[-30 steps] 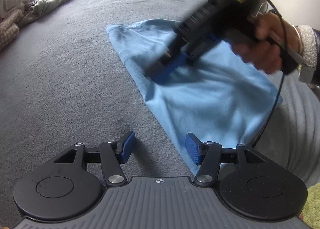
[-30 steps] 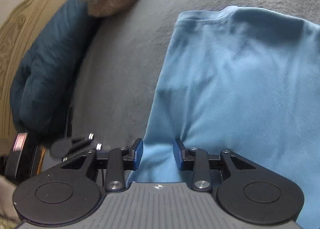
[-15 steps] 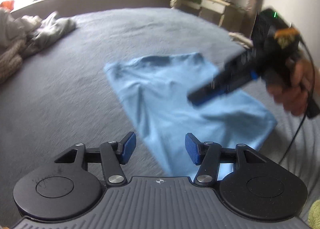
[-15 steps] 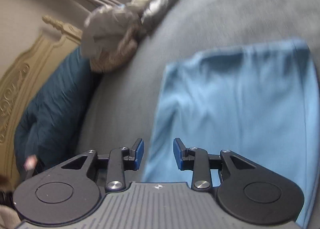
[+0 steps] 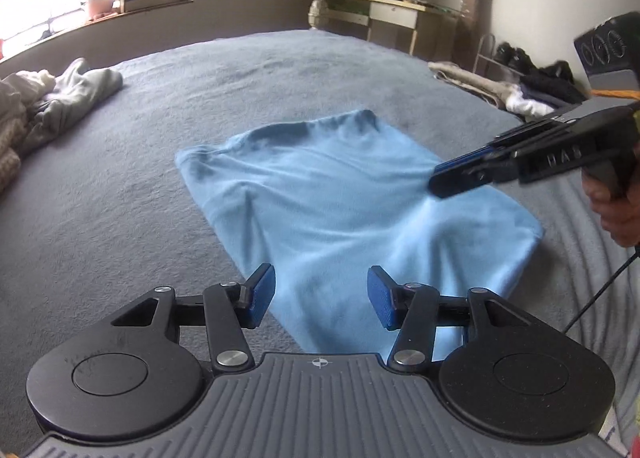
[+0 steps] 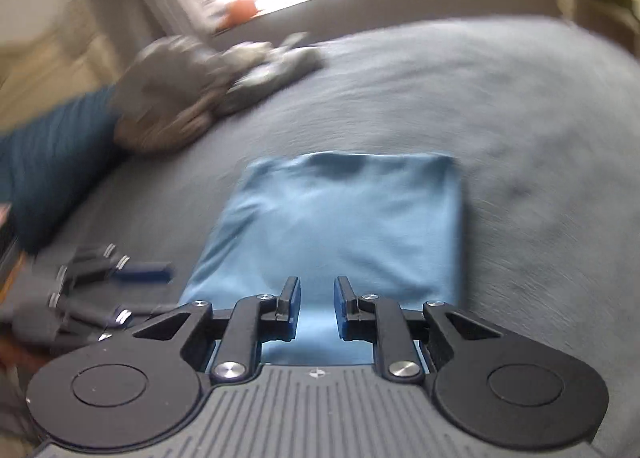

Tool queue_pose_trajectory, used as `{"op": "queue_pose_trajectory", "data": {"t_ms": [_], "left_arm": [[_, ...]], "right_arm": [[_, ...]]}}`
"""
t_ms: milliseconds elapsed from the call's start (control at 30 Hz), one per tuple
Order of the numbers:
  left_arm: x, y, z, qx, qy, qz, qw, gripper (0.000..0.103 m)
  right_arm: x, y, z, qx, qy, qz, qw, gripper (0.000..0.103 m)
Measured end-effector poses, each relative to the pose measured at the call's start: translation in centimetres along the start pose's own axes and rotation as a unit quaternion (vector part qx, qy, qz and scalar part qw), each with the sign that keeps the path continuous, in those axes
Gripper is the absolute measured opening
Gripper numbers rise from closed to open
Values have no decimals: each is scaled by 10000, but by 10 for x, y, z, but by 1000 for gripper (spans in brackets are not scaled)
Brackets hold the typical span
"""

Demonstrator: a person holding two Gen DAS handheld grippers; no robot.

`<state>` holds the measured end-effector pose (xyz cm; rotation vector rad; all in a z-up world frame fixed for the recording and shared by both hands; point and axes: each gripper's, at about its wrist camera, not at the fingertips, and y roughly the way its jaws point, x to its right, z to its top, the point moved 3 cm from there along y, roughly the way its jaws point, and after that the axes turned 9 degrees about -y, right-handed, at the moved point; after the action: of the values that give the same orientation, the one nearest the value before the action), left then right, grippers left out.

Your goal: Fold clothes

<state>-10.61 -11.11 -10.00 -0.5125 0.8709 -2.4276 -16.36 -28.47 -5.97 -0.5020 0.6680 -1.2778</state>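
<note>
Black gripper [image 5: 321,294] linkages; blue ribbed jaws; silver screws; grey grooved base

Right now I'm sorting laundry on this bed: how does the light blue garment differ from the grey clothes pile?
The light blue garment lies flat, folded into a neat rectangle mid-bed; the grey clothes pile is crumpled and heaped near the bed's edge. One is a single piece, the other several tangled. Both rest on the grey bedspread.

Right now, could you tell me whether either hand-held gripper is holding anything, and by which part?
Nothing is held. The left hand-held gripper is open above the blue shirt; the right hand-held gripper is closing with nothing between its jaws, lifted clear of the shirt.
</note>
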Motion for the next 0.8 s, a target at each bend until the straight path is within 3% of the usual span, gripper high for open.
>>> {"op": "queue_pose_trajectory", "data": {"t_ms": [33,167,267,333,400,467,533,667,733,800], "left_arm": [[1,2,-3,-53,70,32,10000,51],[-4,6,-16,-217,239,217,9992,51],[-16,5,-16,-269,6,185,9995,51],[-21,6,-15,-282,-103,172,9994,52],[-23,8,-14,-312,-163,165,9992,52],[-23,10,-14,-335,-167,171,9992,52],[-22,10,-16,-331,-101,198,9992,52],[-23,8,-18,-335,-135,207,9991,53],[-24,9,-19,-333,-148,202,9991,53],[-24,11,-19,-343,-177,204,9990,54]], "right_arm": [[-14,4,0,-27,-238,85,9997,19],[19,3,-29,-701,-286,-802,9939,19],[62,-26,-37,-437,492,-1283,9895,18],[64,-38,-31,-228,562,-1131,9917,19],[44,-33,-22,-228,358,-458,9980,19],[13,-20,-19,-433,-72,294,9986,19],[-13,-7,-26,-819,-589,786,9918,19],[-22,2,-56,-2117,-1614,763,9609,19],[-15,-6,-56,-2297,-1604,886,9558,19],[-13,-15,-44,-2042,-1413,1017,9633,19]]}}
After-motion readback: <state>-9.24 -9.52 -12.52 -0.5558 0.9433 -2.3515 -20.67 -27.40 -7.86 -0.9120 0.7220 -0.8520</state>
